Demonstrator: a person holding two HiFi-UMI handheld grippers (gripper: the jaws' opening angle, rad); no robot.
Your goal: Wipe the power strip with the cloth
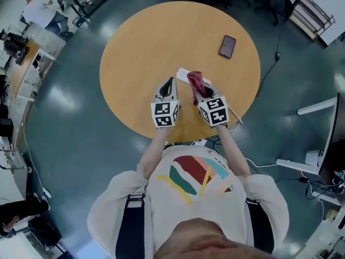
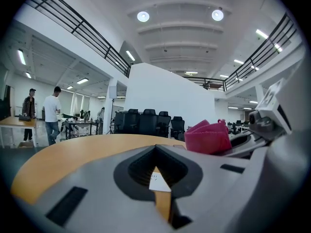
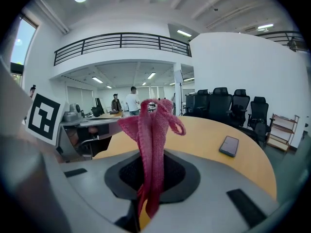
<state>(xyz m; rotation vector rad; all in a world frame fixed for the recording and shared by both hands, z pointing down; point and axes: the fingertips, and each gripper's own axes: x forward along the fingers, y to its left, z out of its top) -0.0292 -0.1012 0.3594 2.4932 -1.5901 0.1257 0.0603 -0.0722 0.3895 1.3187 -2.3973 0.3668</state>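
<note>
Pink cloth point(image 1: 195, 81) pinched upright in R hand-held gripper point(image 1: 201, 94), L hand-held gripper point(image 1: 170, 85) closed, power strip point(image 1: 183, 74) lying diagonal.

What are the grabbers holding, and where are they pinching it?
The right gripper pinches the pink cloth low on its bunched folds; the top pokes out. The left gripper is shut, holding nothing.

Above a round wooden table point(image 1: 145, 47), the right gripper point(image 1: 201, 92) pinches a pink cloth point(image 1: 195, 80) bunched over part of a white power strip point(image 1: 183, 73), the left gripper point(image 1: 171, 83) hovers just beside it with jaws together, and a phone point(image 1: 227, 46) lies well apart
</note>
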